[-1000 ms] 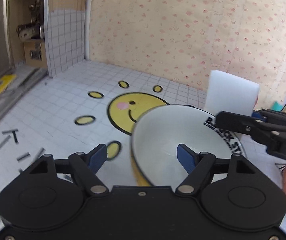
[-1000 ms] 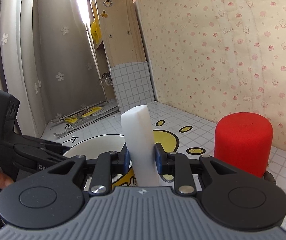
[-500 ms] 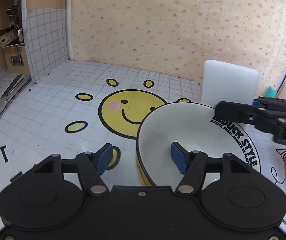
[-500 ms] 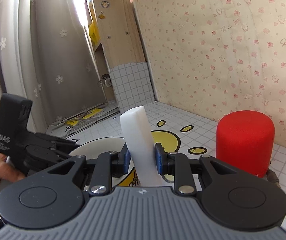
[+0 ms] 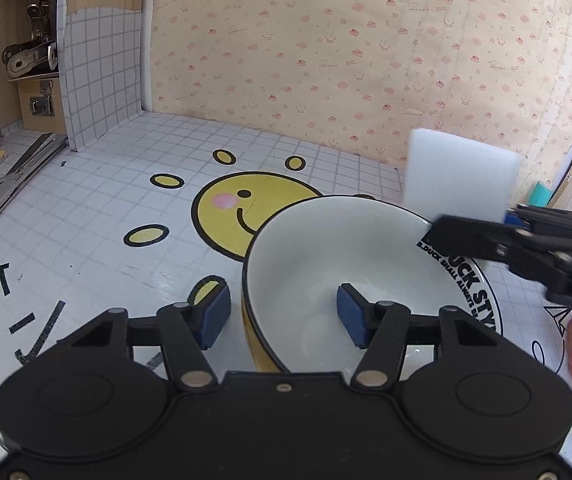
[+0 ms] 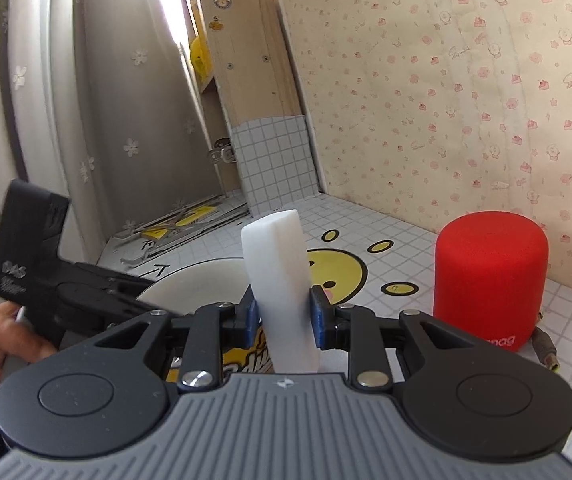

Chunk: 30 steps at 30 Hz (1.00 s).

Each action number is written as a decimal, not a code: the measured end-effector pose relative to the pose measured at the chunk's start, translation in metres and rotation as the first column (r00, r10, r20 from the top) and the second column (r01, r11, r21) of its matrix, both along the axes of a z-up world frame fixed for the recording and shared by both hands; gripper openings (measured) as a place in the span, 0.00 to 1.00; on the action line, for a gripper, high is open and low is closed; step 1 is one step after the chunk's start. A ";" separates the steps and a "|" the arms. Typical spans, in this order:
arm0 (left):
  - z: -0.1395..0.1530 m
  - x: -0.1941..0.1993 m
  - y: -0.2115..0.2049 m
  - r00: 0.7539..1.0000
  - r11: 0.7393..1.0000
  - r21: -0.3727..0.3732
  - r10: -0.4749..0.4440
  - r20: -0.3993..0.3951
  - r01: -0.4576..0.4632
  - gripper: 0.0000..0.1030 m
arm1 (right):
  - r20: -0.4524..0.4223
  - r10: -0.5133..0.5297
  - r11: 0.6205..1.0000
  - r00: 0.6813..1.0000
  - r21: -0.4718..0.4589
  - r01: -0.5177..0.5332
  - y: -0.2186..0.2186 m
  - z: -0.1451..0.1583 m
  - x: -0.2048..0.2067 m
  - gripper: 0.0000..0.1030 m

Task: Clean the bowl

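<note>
Between the left gripper [image 5: 284, 314]'s half-open jaws, which have just been closing, stands the bowl [image 5: 325, 256]'s near rim, unpinched; the right gripper [image 6: 284, 312] clamps a white sponge [image 6: 282, 280] above the bowl, wiping apparently not yet begun.

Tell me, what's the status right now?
Left gripper open, jaws just closed in, straddling bowl rim. Right gripper shut on sponge near rim. Nothing blocking.
</note>
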<state>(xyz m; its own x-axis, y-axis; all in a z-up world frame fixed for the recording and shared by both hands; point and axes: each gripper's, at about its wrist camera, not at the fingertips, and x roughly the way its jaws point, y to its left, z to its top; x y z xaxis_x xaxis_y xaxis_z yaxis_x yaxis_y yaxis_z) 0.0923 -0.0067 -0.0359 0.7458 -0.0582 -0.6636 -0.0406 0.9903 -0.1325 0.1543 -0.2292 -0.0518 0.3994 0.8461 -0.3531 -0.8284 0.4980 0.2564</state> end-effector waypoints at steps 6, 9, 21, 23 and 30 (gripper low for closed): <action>0.000 -0.003 -0.005 0.999 0.999 -0.002 0.035 0.000 -0.035 0.59 | 0.001 -0.049 0.999 0.999 -0.025 0.049 0.019 -0.004 0.000 0.28; 0.000 -0.005 -0.010 0.998 0.998 -0.003 0.059 0.001 -0.059 0.59 | -0.003 -0.052 0.999 0.999 -0.013 0.052 0.013 -0.003 -0.001 0.27; 0.002 -0.007 -0.025 0.986 0.985 -0.040 0.169 -0.015 -0.169 0.60 | 0.020 -0.053 0.999 0.998 0.012 0.053 -0.013 0.005 -0.021 0.27; 0.002 -0.008 -0.026 0.985 0.984 -0.048 0.172 -0.018 -0.172 0.60 | 0.012 -0.055 0.998 0.998 0.006 0.055 -0.012 0.004 -0.020 0.27; 0.003 -0.017 -0.020 0.994 0.992 -0.065 0.109 -0.027 -0.111 0.61 | -0.005 -0.057 0.998 0.998 -0.001 0.057 -0.008 -0.002 -0.017 0.28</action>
